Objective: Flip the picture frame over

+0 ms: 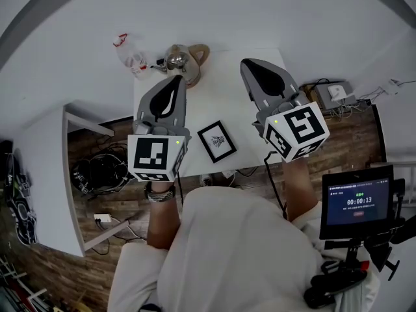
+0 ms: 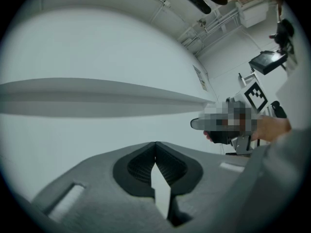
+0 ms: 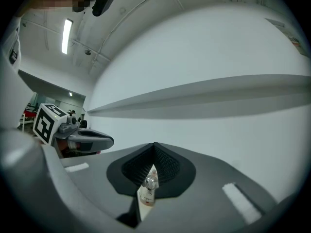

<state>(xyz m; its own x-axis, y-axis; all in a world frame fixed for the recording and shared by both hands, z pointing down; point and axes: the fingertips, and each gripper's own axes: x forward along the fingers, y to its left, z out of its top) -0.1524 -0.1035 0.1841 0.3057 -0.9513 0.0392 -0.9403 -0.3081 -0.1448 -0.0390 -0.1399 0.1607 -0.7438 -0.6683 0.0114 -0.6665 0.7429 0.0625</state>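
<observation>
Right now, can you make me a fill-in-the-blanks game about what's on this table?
The picture frame lies on the table and has a ____ border.
The left gripper and the right gripper both have their jaws ____, holding nothing.
The plastic bottle has a ____ cap.
Missing words: black; shut; red.

The person holds both arms forward, side by side and apart. The left gripper (image 1: 174, 83) has its jaws closed at the tips, with nothing between. The right gripper (image 1: 251, 66) is likewise closed.
</observation>
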